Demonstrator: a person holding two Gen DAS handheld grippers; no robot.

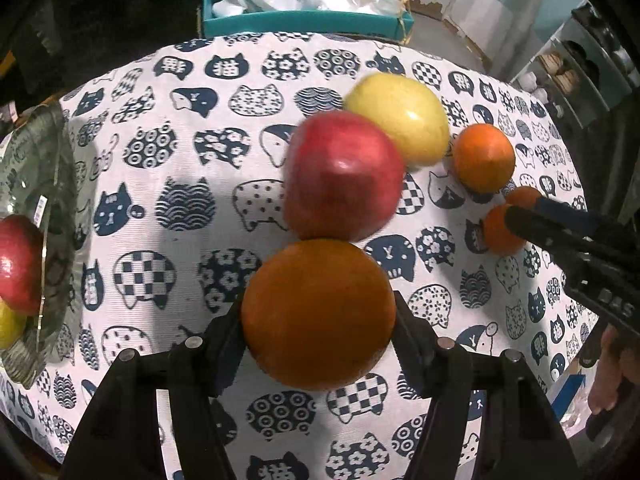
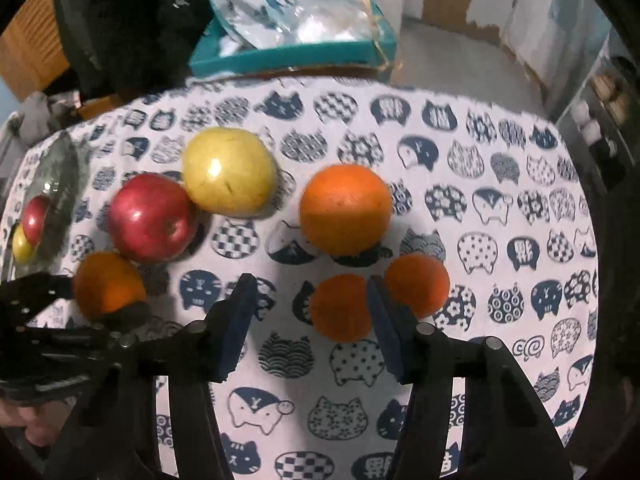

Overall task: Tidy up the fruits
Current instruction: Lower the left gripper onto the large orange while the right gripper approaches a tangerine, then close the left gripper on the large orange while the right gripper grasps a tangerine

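Black left hand-held gripper (image 1: 318, 320) clamped on a large round orange (image 1: 318, 312), dull matte skin, held above the worktop (image 1: 180, 152). Right hand-held gripper (image 2: 312, 312), black with blue pads, jaws apart, nothing pressed; a small mandarin (image 2: 340, 306) sits partly between them, right finger (image 2: 384, 320) wedged between it and a second small mandarin (image 2: 418, 284). Further out on the cloth: a medium orange (image 2: 346, 208); a glossy red apple (image 2: 152, 218) touching a smooth yellow apple (image 2: 228, 170), red one just beyond the held orange. Far left: clear glass bowl (image 1: 52, 184) with another red apple (image 1: 18, 264) and a yellow fruit (image 1: 10, 324); small label on the bowl, unreadable. White cloth printed with navy cat heads, some bearing the character 猫, others a "Y". Teal box (image 1: 308, 20) of plastic bags beyond the worktop.
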